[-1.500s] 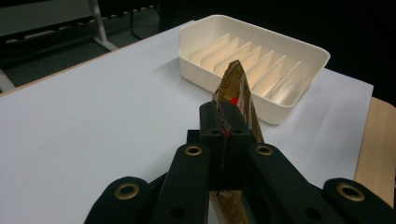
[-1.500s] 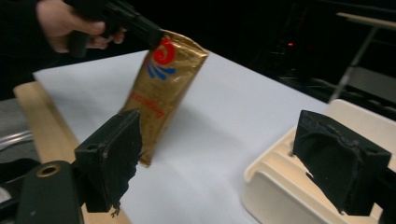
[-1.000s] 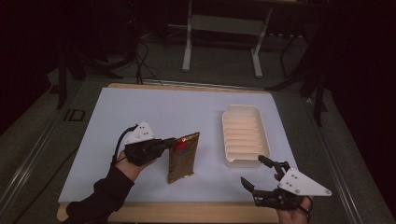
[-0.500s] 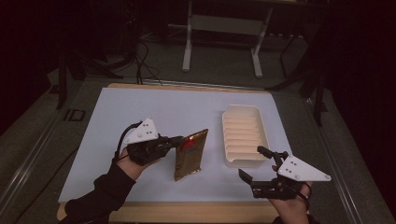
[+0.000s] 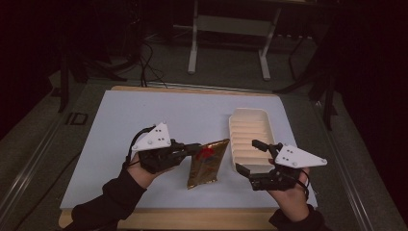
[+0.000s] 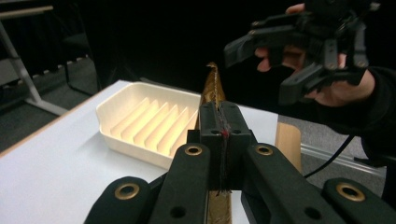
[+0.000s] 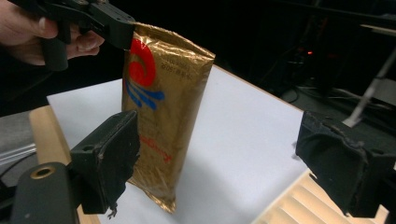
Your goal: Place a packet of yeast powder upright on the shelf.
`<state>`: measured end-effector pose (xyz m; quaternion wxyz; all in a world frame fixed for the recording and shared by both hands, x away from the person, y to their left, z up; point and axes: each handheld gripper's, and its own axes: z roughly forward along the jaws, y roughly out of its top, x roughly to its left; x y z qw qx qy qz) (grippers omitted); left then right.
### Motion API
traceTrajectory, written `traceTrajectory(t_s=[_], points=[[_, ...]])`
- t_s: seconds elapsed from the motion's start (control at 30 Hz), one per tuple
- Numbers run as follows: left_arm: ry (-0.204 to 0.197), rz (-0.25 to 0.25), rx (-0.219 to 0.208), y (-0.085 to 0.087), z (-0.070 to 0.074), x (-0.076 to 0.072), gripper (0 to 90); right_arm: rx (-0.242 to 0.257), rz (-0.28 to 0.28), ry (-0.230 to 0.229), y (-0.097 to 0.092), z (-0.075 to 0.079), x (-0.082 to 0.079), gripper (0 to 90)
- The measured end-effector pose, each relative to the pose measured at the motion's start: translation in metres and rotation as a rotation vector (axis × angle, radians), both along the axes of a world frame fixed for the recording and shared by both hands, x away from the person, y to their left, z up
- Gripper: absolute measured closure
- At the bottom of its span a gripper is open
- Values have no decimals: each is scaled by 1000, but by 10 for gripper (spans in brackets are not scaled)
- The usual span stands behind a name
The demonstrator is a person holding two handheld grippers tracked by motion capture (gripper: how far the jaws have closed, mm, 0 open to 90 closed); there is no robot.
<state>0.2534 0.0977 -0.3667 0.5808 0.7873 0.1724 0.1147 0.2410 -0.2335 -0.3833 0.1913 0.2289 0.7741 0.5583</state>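
left gripper (image 5: 195, 148) clamped on gold pouch (image 5: 208, 162) top edge, right gripper (image 5: 249, 156) jaws wide apart; probably keep pouch upright, ease toward tray (image 5: 249, 117) near table's right edge.

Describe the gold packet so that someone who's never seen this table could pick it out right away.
On the white table top, look just left of the cream ribbed tray. The gold foil pouch hangs there, pinched at its top edge by the left gripper. It is the one shiny thing, with a red swirl and blue strokes printed on it.

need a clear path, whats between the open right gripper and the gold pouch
Nothing: in the right gripper view, bare white table separates the right gripper from the gold pouch.
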Motion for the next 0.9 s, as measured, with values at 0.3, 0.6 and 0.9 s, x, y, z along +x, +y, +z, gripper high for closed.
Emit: traceTrajectory(t_s=[0.3, 0.6, 0.9], points=[[-29, -42, -29, -13, 13, -7, 900, -3, 45, 22, 11, -3, 7, 148], [-31, -75, -48, -24, 17, -10, 900, -5, 100, 42, 13, -5, 8, 219], [-20, -91, -59, -36, 15, -9, 900, -23, 165, 49, 17, -4, 4, 384]])
